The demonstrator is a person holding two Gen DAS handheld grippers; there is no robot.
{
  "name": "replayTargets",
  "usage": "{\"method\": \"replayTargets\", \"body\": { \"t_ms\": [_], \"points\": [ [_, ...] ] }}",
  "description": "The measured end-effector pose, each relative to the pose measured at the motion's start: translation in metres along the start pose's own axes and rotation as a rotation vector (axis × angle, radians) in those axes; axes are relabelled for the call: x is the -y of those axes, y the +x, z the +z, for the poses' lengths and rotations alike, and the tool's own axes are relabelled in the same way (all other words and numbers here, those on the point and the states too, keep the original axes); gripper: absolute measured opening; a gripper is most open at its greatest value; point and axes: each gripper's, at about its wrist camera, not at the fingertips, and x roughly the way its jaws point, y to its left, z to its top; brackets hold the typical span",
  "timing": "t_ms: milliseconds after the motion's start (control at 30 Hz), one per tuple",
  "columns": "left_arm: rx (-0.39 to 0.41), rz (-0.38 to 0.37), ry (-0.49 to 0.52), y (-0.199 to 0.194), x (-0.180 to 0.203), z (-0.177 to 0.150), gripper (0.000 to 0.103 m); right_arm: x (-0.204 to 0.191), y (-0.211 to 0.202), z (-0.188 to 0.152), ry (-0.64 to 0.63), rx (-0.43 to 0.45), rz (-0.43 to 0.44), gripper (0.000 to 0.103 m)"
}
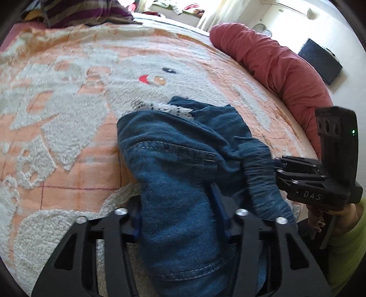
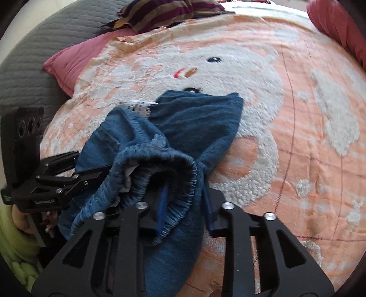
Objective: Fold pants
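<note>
Blue denim pants (image 1: pixel 173 148) lie bunched on the bed blanket, legs folded away from me, elastic waistband (image 2: pixel 157 160) nearest. In the left wrist view my left gripper (image 1: pixel 177 212) is shut on a thick fold of the denim, which fills the gap between its blue pads. The right gripper (image 2: pixel 186 205) is shut on the gathered waistband, with the cloth draped over its inner finger. Each gripper shows in the other's view: the right gripper (image 1: pixel 275 168) bites the waistband's right side, and the left gripper (image 2: pixel 96 173) is buried in the fabric's left side.
An orange and white fleece blanket (image 1: pixel 68 91) covers the bed. A red duvet roll (image 1: pixel 274 68) lines the right edge. A striped cloth (image 2: pixel 164 13) and a pink pillow (image 2: pixel 75 66) lie at the far side, beside a grey quilted pad (image 2: pixel 27 57). A lime-green sleeve (image 1: pixel 347 239) holds the right gripper.
</note>
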Motion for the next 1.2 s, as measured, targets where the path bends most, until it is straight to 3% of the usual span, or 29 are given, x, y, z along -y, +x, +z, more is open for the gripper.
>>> {"method": "replayTargets", "body": {
  "t_ms": [233, 500, 700, 900, 1200],
  "points": [
    [0.046, -0.002, 0.023, -0.013, 0.004, 0.005, 0.028, -0.024, -0.014, 0.003, -0.108, 0.091, -0.069, 0.006],
    [0.098, 0.019, 0.022, -0.031, 0.0, 0.025, 0.028, -0.042, -0.018, 0.025, -0.142, 0.155, -0.059, 0.006],
    [0.137, 0.097, 0.017, -0.04, -0.016, 0.055, 0.028, -0.056, -0.01, 0.061, -0.184, 0.197, -0.047, 0.006],
    [0.157, 0.142, 0.008, -0.035, -0.03, 0.082, 0.028, -0.061, -0.002, 0.088, -0.209, 0.208, -0.065, 0.006],
    [0.17, 0.168, -0.008, -0.023, -0.043, 0.093, 0.028, -0.063, 0.019, 0.11, -0.243, 0.203, -0.104, 0.005]
  ]
}}
